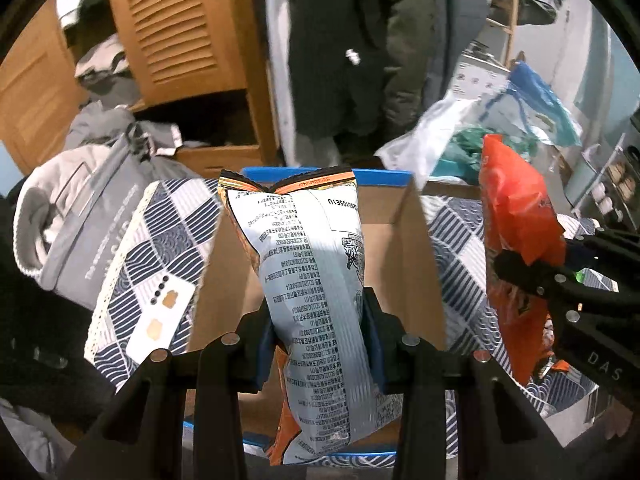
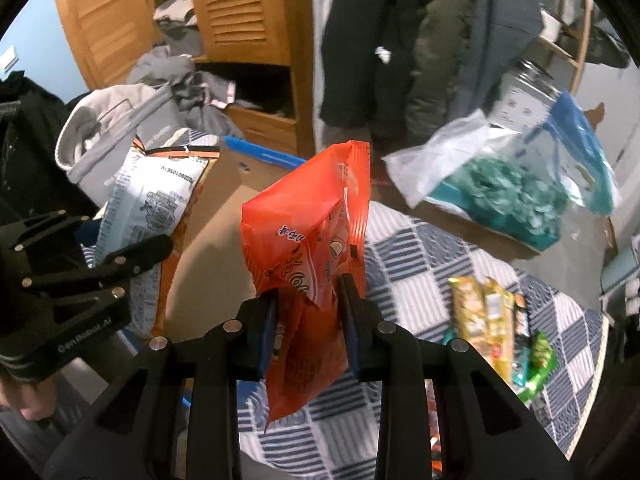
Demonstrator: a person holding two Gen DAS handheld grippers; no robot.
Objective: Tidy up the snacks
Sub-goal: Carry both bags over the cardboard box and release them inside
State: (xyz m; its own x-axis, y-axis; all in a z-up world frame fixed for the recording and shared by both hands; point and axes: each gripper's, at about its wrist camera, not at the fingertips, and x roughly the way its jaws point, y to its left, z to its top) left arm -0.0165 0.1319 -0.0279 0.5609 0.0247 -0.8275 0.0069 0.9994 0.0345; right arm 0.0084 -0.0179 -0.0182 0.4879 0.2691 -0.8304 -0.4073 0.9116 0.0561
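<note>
Left tongs (image 1: 318, 344) pinching silver snack bag (image 1: 308, 264), over cardboard box (image 1: 416, 248)

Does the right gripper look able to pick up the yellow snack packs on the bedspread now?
Probably not: the right gripper is shut on the orange bag, though the yellow snack packs lie uncovered.

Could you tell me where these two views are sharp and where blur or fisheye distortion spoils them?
Left wrist view: the silver snack bag in the left tool is sharp, its print readable; the background is smeared and edges curve. Right wrist view: the orange snack bag is fairly crisp; the teal bundle is blurred.
</note>
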